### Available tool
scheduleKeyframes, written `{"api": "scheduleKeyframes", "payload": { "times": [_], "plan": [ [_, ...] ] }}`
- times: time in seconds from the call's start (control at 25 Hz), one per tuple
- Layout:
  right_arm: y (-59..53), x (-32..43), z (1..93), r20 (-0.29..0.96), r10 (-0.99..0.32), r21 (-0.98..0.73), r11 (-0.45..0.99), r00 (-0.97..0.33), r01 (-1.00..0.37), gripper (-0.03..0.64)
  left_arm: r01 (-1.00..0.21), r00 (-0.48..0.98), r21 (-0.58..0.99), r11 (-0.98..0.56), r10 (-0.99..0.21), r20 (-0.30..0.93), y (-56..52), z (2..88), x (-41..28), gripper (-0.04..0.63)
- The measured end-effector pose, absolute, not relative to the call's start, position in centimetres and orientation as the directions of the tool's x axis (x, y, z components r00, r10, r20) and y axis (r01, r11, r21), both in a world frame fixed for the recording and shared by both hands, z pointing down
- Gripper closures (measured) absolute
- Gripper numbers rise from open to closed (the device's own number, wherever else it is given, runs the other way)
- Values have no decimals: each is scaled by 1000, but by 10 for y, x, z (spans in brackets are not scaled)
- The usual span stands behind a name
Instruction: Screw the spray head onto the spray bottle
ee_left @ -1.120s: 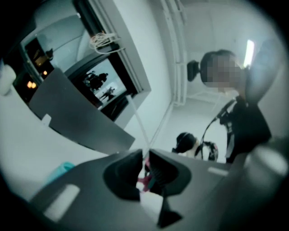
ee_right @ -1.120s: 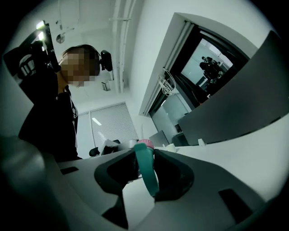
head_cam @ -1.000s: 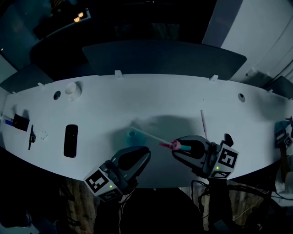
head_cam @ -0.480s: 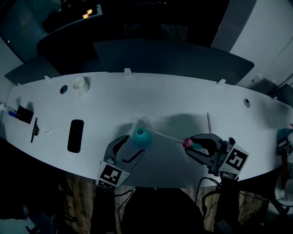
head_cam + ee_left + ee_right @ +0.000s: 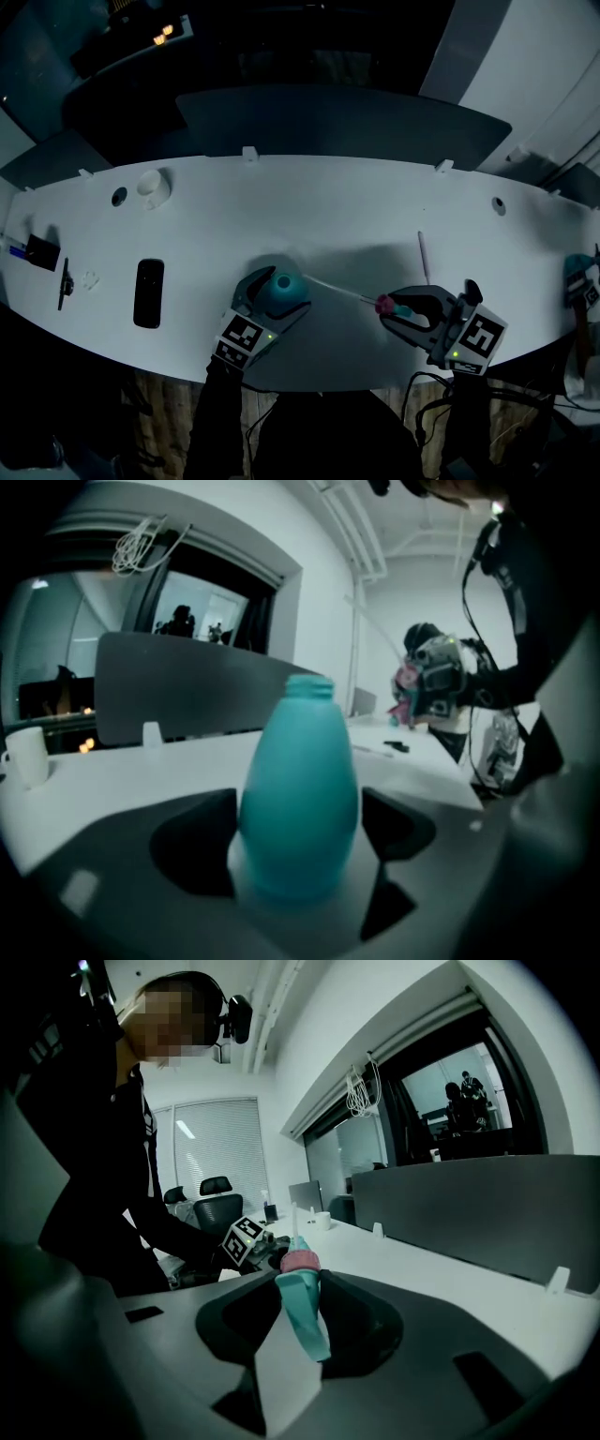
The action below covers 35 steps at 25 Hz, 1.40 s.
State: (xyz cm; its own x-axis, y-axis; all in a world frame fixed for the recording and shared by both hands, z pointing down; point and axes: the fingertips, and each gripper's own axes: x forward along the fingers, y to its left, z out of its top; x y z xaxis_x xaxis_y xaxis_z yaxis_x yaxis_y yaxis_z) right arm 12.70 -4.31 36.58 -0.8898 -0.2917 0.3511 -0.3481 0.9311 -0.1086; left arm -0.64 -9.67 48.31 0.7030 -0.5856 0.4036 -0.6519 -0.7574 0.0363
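Between the left gripper's (image 5: 277,295) jaws, which have just been opening and now stand wide, the teal spray bottle (image 5: 300,789) stands upright on the white table (image 5: 328,216). To its right, the right gripper (image 5: 405,314) clamps the spray head (image 5: 302,1307), with its dip tube (image 5: 337,289) reaching toward the bottle.

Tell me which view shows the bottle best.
The left gripper view: the bottle stands upright mid-frame, whole, neck open. The head view shows only its top from above. The right gripper view doesn't show it clearly.
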Motion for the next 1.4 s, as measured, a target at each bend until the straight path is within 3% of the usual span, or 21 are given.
{"api": "scheduleKeyframes", "payload": {
  "times": [0.32,0.56,0.8,1.0,1.2,1.4],
  "plan": [
    [-42,126,371,390,-289,-141,920,-874,-366,483,-625,702,-10,-781,-567,431,-104,495,6,190],
    [-45,130,360,531,-220,-26,961,-818,-275,483,-610,701,-30,-792,-557,445,-99,495,10,187],
    [-63,142,355,815,-186,204,979,-549,-28,483,-566,703,-66,-822,-522,483,-86,497,27,187],
    [-81,138,350,904,-258,331,927,-342,175,483,-562,691,-82,-823,-522,500,-83,498,32,187],
    [-98,142,350,916,-346,394,873,-202,287,483,-571,688,-72,-818,-525,501,-83,499,31,187],
    [-91,118,356,904,-281,361,905,-323,225,485,-571,708,-34,-820,-513,485,-79,498,33,186]
  ]
}}
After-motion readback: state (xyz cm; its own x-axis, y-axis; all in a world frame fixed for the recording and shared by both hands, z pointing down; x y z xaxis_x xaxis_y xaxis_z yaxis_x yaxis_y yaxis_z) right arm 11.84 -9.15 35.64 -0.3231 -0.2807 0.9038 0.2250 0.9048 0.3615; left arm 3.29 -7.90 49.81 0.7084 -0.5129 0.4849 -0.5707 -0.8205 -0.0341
